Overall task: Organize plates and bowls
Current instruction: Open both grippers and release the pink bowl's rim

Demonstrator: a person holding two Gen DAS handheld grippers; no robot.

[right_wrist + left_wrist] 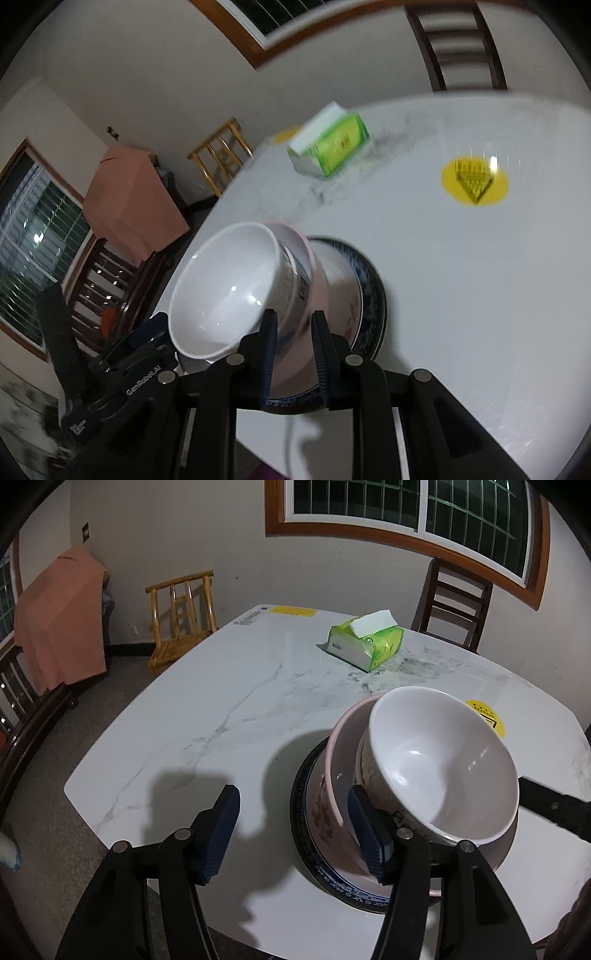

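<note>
On near right part of marble table (207, 716): white bowl (439, 764) tilted inside pink bowl (332, 805), both on blue-rimmed plate (332, 882). Left gripper (293, 834) half open, holds nothing, right pad beside pink bowl. Right gripper (294, 356) narrowly parted, clamped on pink bowl wall. Tissue pack (365, 642) far side

right hand-held gripper (293, 354) pinching pink bowl (317, 280) | white bowl (225, 288) nested, tilted (blurred) | blue-rimmed plate (373, 291) beneath

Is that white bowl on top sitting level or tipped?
Tipped. The white bowl leans inside the pink bowl, one rim edge raised; it is empty.
</note>
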